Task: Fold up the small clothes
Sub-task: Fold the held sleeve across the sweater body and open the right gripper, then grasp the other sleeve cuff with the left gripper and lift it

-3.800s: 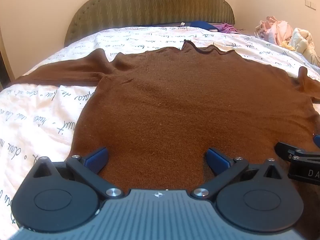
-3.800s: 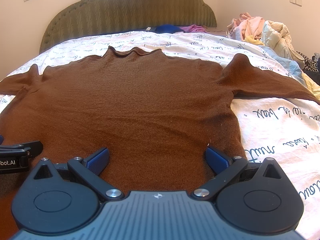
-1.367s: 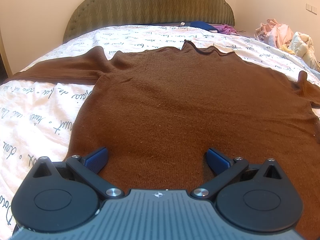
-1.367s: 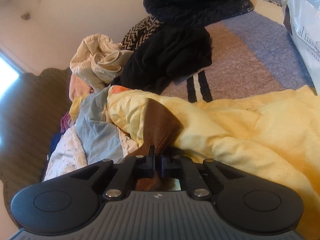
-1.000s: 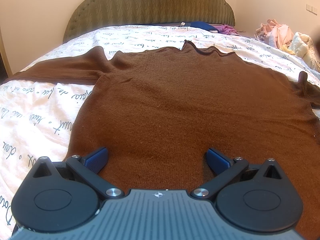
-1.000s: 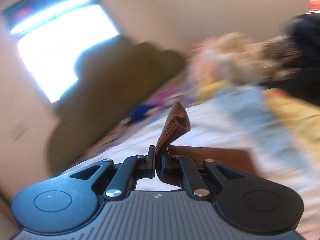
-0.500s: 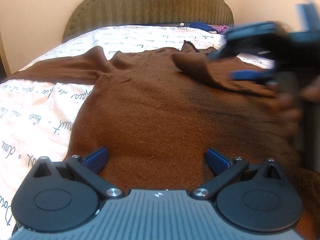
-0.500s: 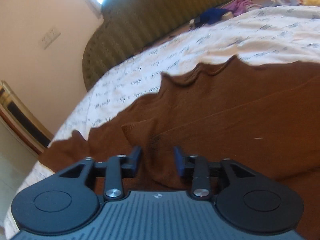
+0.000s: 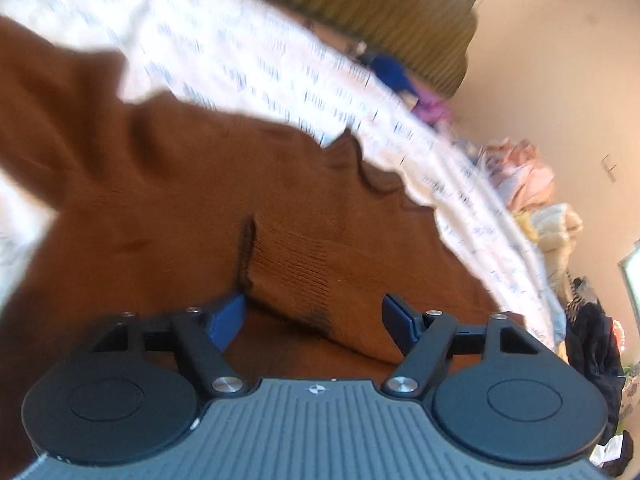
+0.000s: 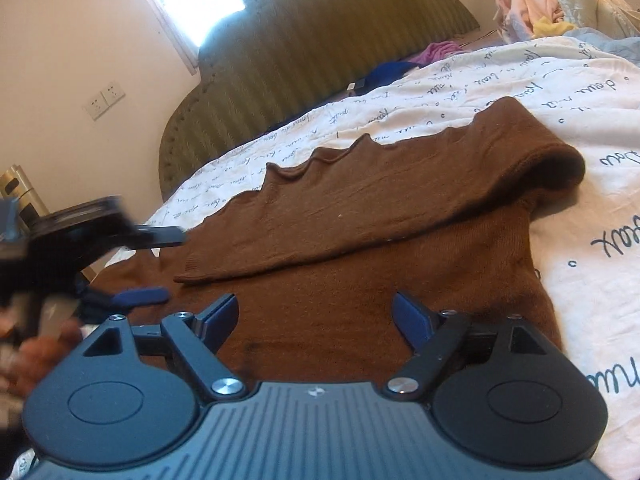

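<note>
Closing left claw [image 9: 312, 320] straddles sweater cuff [image 9: 296, 272]; right claw [image 10: 316, 316] opening, empty

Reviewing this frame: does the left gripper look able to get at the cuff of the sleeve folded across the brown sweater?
Probably yes. The left gripper is closing with the cuff lying just ahead between its jaws, nothing over it. The right gripper is opening, clear of the sleeve.

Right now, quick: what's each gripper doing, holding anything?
Left gripper: jaws closing around the folded sleeve cuff, pads not yet pressing it.
Right gripper: jaws opening, empty, over the brown sweater.
</note>
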The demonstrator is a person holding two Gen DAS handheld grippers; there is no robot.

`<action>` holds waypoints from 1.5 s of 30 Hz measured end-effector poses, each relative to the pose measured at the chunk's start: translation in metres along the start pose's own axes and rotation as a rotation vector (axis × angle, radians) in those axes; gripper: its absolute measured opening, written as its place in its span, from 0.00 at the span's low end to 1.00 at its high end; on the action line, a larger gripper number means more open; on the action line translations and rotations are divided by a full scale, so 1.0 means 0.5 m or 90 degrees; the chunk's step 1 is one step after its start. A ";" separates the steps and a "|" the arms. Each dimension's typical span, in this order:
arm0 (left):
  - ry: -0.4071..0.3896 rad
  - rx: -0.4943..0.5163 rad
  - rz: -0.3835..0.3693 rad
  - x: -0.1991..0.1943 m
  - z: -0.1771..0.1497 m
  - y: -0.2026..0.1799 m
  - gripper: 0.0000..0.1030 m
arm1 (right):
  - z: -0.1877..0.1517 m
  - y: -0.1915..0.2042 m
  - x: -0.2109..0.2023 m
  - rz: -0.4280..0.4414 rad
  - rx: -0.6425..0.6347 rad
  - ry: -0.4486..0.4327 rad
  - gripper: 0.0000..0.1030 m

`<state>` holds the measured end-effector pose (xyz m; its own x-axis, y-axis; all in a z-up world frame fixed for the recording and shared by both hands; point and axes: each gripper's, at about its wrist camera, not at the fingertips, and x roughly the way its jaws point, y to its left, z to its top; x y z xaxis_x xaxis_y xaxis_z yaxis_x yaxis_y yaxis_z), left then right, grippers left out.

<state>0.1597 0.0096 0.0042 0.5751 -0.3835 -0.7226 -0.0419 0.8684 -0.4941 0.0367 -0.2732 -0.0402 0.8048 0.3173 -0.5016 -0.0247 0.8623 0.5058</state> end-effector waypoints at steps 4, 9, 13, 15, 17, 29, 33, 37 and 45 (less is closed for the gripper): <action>0.017 0.027 0.074 0.053 0.008 -0.011 0.31 | 0.000 -0.011 -0.002 0.016 0.018 -0.006 0.83; -0.067 0.107 0.111 0.004 0.030 -0.044 0.06 | -0.001 -0.017 -0.003 0.028 0.034 -0.009 0.83; -0.146 0.146 0.165 -0.063 0.062 -0.039 0.05 | -0.001 -0.016 -0.003 0.028 0.034 -0.009 0.83; -0.148 0.137 0.210 -0.068 0.076 -0.005 0.05 | -0.001 -0.015 -0.003 0.027 0.034 -0.009 0.83; -0.137 0.122 0.255 -0.063 0.079 0.039 0.05 | -0.001 -0.016 -0.002 0.027 0.033 -0.009 0.83; -0.220 0.110 0.255 -0.128 0.055 0.073 0.18 | 0.103 0.037 -0.013 0.009 -0.020 -0.046 0.83; -0.306 0.100 0.189 -0.179 0.044 0.038 0.72 | 0.187 0.030 0.067 -0.111 -0.085 -0.039 0.83; -0.224 0.151 0.199 -0.081 0.043 0.008 0.70 | 0.186 0.001 0.192 -0.216 -0.125 0.062 0.83; -0.150 0.195 0.224 0.022 0.036 0.043 0.71 | 0.144 -0.028 0.207 -0.254 -0.183 0.048 0.93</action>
<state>0.1799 0.0298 -0.0059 0.7392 -0.0011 -0.6734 -0.0454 0.9976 -0.0515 0.1629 -0.2808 -0.0486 0.7396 -0.0418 -0.6717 0.1055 0.9929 0.0543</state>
